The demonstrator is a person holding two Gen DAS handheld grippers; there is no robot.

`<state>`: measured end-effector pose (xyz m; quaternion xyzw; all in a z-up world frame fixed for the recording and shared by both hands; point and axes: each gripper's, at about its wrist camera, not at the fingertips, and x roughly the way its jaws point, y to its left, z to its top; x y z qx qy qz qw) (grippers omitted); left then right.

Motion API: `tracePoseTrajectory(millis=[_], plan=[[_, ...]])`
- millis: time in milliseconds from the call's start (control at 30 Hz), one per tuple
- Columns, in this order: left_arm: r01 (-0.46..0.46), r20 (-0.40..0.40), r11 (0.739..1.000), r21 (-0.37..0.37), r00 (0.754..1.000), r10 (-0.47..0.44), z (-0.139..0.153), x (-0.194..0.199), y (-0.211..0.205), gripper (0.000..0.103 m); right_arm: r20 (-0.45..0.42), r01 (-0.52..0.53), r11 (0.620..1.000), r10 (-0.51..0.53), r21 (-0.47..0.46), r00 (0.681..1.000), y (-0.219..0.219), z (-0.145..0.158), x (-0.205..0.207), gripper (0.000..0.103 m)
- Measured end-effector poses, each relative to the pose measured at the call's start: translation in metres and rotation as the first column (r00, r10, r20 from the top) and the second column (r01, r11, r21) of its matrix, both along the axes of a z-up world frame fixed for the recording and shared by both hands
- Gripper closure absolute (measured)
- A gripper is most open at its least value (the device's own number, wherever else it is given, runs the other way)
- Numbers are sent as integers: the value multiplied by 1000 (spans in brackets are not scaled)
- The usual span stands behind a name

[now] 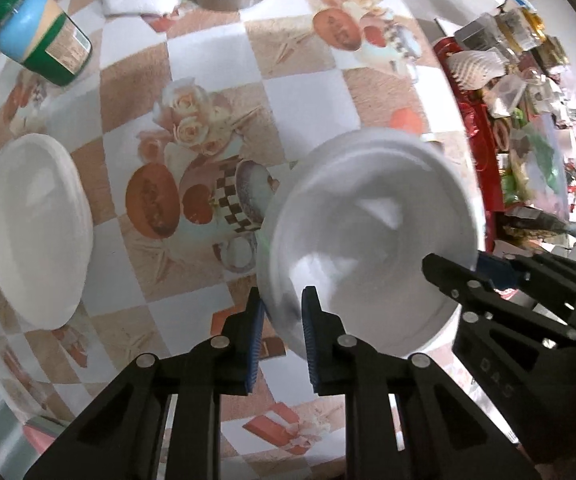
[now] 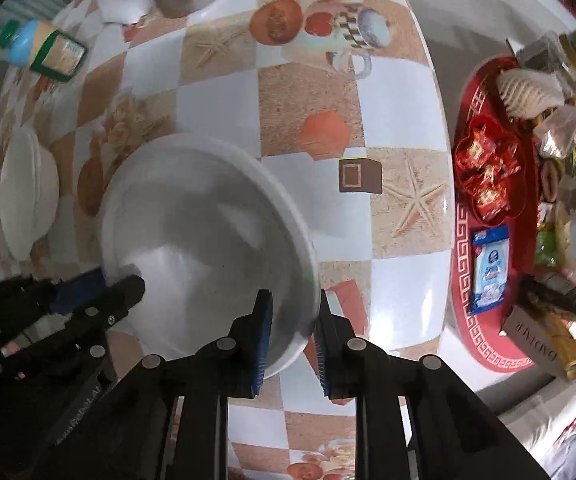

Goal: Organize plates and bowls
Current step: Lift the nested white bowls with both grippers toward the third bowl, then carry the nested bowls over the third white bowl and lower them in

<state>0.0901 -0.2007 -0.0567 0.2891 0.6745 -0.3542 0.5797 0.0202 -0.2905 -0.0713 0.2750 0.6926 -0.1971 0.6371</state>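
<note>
**A:** Start at the tongs. How did they stand?

**B:** The left gripper (image 1: 282, 332) pointed down with its blue pads narrow on the near rim of the white bowl (image 1: 371, 236), one pad outside the wall and one inside. The right gripper (image 2: 292, 332) did the same on the opposite rim. Both were pinching the bowl, as far as I could judge; the rim was blurred just at the pads, so I would not swear to full contact on every face.

**A:** So the bowl sat between the two hands?

**B:** Yes. It was carried by both, mouth up, over the patterned tablecloth (image 1: 216, 80). Each wrist view showed the other gripper across the bowl's mouth.

**A:** And where did it have to go?

**B:** Most likely onto the other white bowl (image 1: 36, 228), which lay well apart, on the left gripper's side, near the table edge. It looked to be a stack, though the fisheye squeezed it. The left hand was the nearer one.

**A:** Any long axis to mind?

**B:** None; both bowls were round. The move turned on a sideways carry toward the left hand's side, keeping the rim level. A green-labelled jar (image 1: 44, 44) stood further off, clear of that line.
</note>
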Motion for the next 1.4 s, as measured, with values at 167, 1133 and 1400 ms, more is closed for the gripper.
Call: tracePoseTrajectory(millis=[167,1133,1400], plan=[[67,35,998,-9,997,-66,17,-21,16,82,19,35,999,-36,4,999,8,12,-17,80],[43,170,996,-75,985,-30,90,-19,115,82,212,-50,995,67,-87,975,117,97,-28,80],[49,159,991,-122,987,-29,104,-6,133,82,205,-32,989,61,-143,977,139,117,-24,80]])
